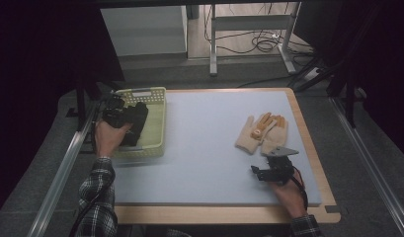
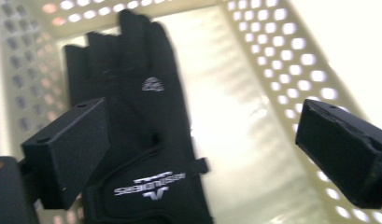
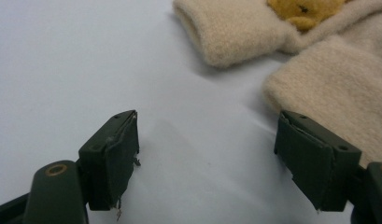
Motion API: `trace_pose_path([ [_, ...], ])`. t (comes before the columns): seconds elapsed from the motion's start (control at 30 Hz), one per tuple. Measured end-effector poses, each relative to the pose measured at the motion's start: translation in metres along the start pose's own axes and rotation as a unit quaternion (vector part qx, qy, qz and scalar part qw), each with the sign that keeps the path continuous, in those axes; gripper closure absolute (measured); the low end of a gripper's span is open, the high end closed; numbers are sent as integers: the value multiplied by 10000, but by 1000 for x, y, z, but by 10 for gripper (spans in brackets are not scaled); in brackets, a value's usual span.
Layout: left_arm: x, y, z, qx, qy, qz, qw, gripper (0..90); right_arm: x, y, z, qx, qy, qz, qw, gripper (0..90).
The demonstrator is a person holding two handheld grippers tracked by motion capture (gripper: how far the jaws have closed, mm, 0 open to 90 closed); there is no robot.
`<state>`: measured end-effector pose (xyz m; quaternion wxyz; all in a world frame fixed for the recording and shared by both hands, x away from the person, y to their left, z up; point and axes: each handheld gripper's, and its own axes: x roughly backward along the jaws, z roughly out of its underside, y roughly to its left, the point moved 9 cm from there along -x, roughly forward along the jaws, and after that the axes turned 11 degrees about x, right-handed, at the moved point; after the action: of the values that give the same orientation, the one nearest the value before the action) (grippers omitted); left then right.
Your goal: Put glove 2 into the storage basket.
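— Lying flat in the yellow basket (image 1: pixel 155 129), the black glove (image 2: pixel 142 140) sits under the left gripper (image 2: pixel 202 154), jaws apart around it. Why?
— Probably dropping it off. The right gripper (image 3: pixel 207 163), jaws apart, nears the cream gloves (image 1: pixel 262 134) on the bench (image 1: pixel 204 148).
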<state>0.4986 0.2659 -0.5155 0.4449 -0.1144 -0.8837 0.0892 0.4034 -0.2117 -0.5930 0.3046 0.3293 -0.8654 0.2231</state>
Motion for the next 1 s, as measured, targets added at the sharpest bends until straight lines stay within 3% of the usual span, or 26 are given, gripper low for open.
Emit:
trace_pose_path([
  [0.23,7,-27,7,-470,-64,259,9985,9,0,0,0,-1,2,2,10000,213],
  [0.43,11,-46,12,-687,-138,482,9964,3,0,0,0,-1,3,1,10000,213],
  [0.7,13,-82,24,-1176,-257,754,9899,0,0,0,0,-10,16,-7,10000,214],
  [1.0,16,-125,42,-1595,-445,1235,9784,0,0,0,0,2,9,0,10000,214],
])
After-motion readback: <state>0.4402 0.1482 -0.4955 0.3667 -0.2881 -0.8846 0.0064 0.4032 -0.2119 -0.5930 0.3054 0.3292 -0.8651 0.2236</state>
